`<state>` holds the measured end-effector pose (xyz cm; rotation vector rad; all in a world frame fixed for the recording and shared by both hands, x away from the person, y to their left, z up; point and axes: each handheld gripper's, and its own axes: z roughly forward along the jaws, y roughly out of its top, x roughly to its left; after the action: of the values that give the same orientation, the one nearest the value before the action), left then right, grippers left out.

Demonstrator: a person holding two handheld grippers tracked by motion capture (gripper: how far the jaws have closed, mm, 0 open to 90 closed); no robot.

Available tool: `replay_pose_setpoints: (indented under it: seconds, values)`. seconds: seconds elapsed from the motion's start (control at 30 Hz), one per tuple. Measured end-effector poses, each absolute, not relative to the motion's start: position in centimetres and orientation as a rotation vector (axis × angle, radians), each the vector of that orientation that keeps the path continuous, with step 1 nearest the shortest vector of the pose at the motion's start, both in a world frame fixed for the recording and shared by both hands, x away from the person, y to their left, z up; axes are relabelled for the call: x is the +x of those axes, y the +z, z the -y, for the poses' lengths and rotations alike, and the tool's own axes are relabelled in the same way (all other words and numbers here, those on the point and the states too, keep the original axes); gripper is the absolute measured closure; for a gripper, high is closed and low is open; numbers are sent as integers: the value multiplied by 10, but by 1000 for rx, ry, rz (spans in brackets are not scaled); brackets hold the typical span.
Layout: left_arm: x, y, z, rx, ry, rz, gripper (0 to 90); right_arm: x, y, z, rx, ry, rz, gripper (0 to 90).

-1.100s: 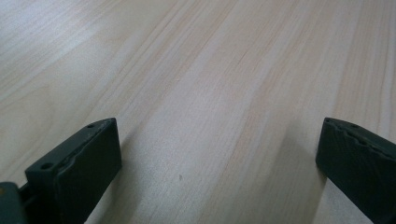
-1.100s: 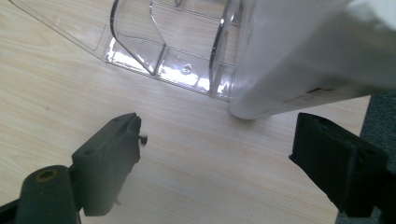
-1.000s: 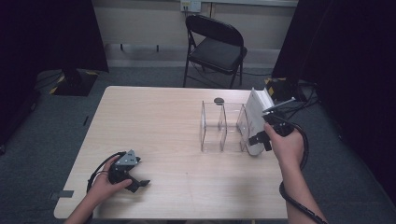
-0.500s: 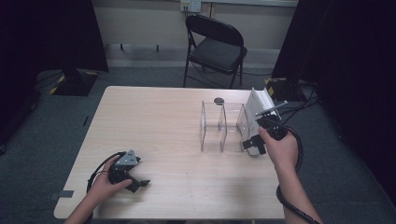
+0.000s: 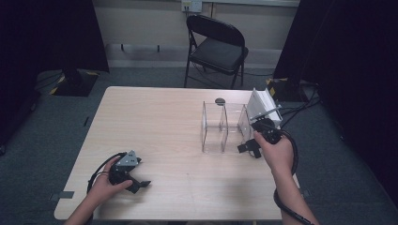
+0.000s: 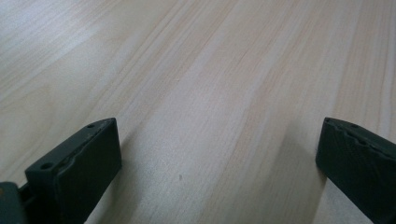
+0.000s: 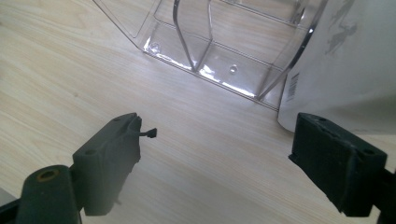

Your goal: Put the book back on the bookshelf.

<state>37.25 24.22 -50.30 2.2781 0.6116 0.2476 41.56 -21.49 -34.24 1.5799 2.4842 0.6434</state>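
Clear acrylic divider bin (image 5: 224,127) stands on worktop (image 5: 178,122), white pouch (image 5: 263,107) against its right side; right hand-held gripper (image 5: 248,147) spread just beside it, left hand-held gripper (image 5: 136,180) spread, resting on worktop

High view above the near edge, facing twelve o'clock and down across the whole table (image 5: 155,122), left gripper view skimming bare wood close up, right gripper view low and close before the clear divider (image 7: 219,51), shared with high view at two o'clock (image 5: 224,126)
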Motion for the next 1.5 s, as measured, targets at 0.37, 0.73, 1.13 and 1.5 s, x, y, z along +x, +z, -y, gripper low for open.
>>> replay_pose_setpoints:
  seconds: [0.37, 0.73, 1.13, 1.5]
  values:
    - [373, -503, -242, 2278, 247, -612, 0, 413, -351, 204, 1557, 659, -2506, 149]
    - [373, -503, -242, 2278, 248, -611, 0, 411, -362, 187, 1474, 660, -2580, 149]
    - [373, -503, -242, 2279, 247, -612, 0, 408, -376, 175, 1443, 694, -2618, 150]
    - [373, -503, -242, 2280, 242, -611, 0, 406, -392, 166, 1450, 708, -2644, 151]
